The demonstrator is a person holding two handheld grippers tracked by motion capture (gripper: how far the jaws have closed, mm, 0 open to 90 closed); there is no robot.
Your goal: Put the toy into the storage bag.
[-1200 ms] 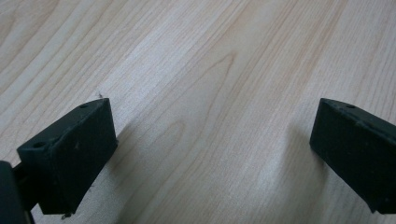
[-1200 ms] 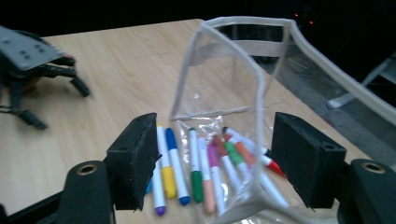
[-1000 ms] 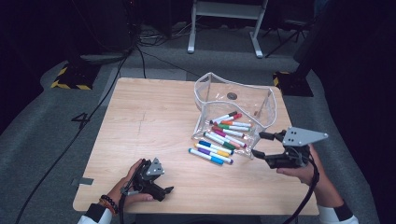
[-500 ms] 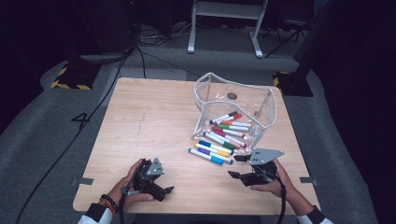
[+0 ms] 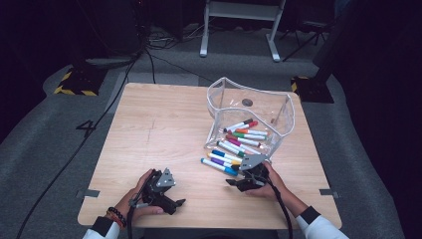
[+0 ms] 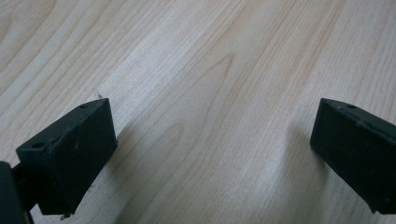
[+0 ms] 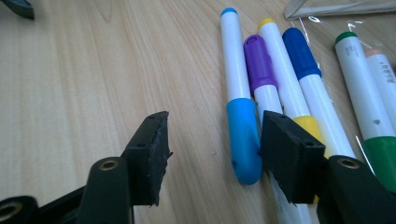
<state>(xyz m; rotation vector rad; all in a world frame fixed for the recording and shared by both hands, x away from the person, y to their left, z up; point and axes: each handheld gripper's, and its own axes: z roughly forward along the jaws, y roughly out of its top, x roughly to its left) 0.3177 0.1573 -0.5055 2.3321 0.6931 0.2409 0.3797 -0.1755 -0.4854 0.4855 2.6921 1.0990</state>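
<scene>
- One wooden tabletop [image 5: 164,124] carries everything.
- Clear plastic pouch [image 5: 251,107] lies toward 2 o'clock on it, its mouth facing the person, with markers spilling out toward 5 o'clock.
- Left gripper [image 5: 171,201] rests at 7 o'clock near the front edge, its jaws wide apart with bare wood between them.
- Right gripper [image 5: 234,183] sits low at 5 o'clock, just beside the outermost markers; its jaws have just been closing and stand partly open.
- Light-blue marker [image 7: 240,107] lies between those jaws, its cap beside the right-hand pad, not yet pinched.
- Purple marker [image 7: 259,70] lies touching it, at 3 o'clock from it in the right gripper view.
</scene>
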